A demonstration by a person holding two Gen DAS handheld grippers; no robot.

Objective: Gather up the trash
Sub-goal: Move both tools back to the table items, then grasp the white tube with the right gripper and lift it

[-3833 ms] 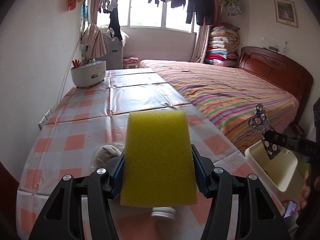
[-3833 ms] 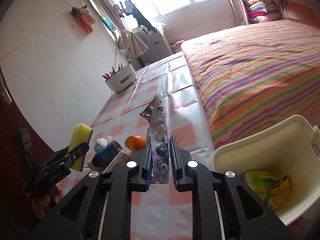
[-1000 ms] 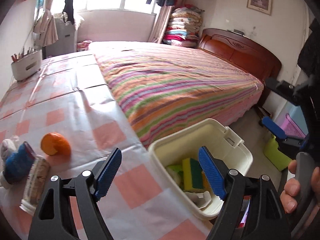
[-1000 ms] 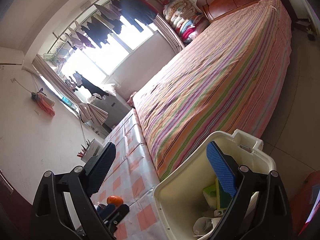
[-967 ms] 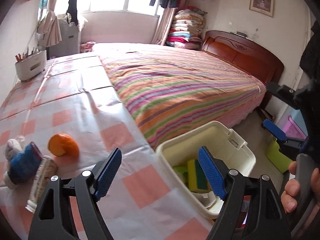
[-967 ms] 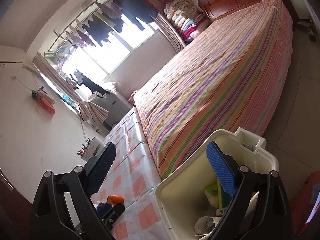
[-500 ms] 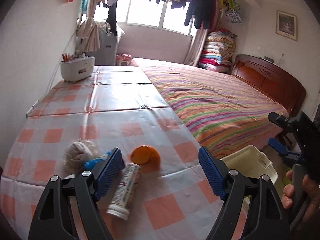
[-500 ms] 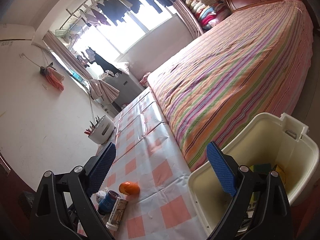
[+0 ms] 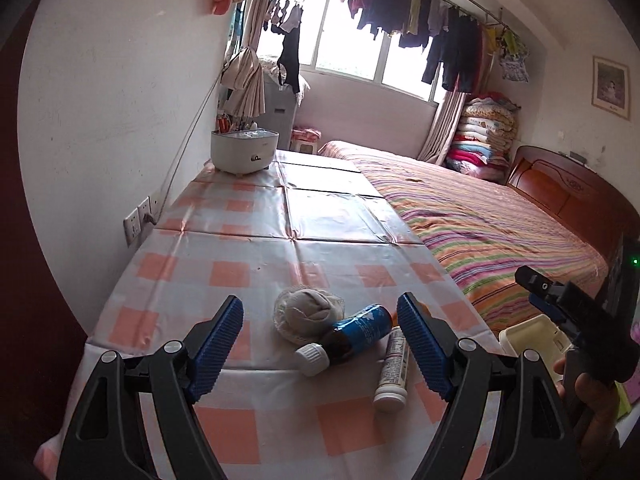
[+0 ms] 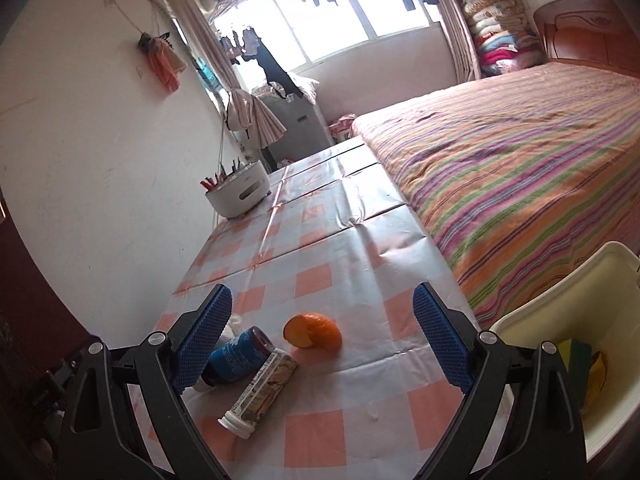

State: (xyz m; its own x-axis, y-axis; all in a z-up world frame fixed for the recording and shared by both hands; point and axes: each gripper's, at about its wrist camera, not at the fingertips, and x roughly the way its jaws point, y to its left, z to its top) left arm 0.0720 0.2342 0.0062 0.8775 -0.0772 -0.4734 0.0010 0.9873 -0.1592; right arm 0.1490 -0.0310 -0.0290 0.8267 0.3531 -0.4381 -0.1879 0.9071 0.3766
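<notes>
Left wrist view: the left gripper (image 9: 320,338) was seen with its blue-padded jaws spread wide, and nothing was held or touched by them. Framed between the jaws on the checked tablecloth (image 9: 224,276) were a crumpled wad of tissue (image 9: 306,312), a brown bottle with a blue label (image 9: 352,340) lying on its side against the wad, and a white tube (image 9: 394,368) lying just beside the bottle. The right gripper (image 9: 538,296) was seen at the right edge, above the rim of the cream bin (image 9: 524,334).

In the right wrist view, the right gripper (image 10: 322,338) was likewise held wide open and empty above the table. An orange peel (image 10: 314,330) was seen between its jaws on the cloth, with the blue-labelled bottle (image 10: 236,354) and the tube (image 10: 260,390) near the left pad. The bin (image 10: 560,312) was set beside the table's edge, against the striped bed (image 10: 520,152), and a yellow-green sponge (image 10: 578,364) was visible inside it.
</notes>
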